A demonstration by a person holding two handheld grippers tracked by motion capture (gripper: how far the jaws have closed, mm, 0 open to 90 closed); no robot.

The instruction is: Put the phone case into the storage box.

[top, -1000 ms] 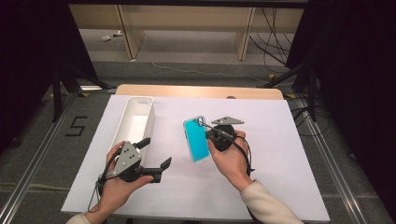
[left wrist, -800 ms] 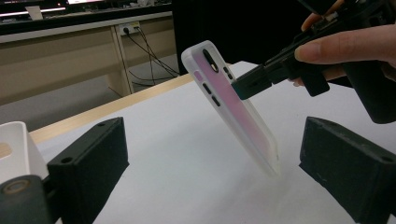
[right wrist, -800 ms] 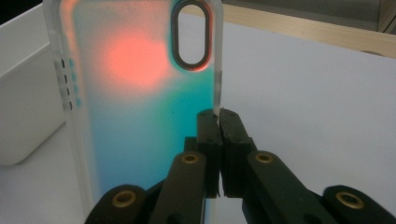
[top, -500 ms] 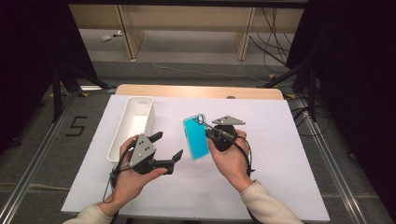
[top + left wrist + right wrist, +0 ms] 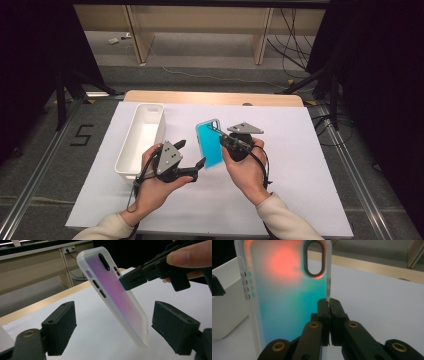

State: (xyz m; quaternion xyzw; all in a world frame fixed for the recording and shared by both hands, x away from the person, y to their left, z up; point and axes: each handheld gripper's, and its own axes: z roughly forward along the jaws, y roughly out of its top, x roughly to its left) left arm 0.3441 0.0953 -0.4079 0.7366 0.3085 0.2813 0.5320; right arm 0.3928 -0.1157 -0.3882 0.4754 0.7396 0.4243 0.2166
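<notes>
teal phone case (image 5: 209,145) pinched in right hand-held gripper (image 5: 223,139), frosted purple between left hand-held gripper's (image 5: 192,159) wide, closing jaws

— Where do we see the phone case (image 5: 209,144)?
— Mid-table (image 5: 300,200), between our grippers: left gripper (image 5: 191,159) at its seven o'clock, right gripper (image 5: 222,137) at three. The bin (image 5: 125,160) lies at nine.

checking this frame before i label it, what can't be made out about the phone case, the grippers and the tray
- Phone case: its lower corner is cut off by the bottom edge in the right gripper view; whether it touches the table cannot be told.
- Left gripper: jaws have just been closing around the case, pads still apart from it.
- White tray: its near end is hidden by the left hand in the high view.
- Right gripper: its body is cut off.
</notes>
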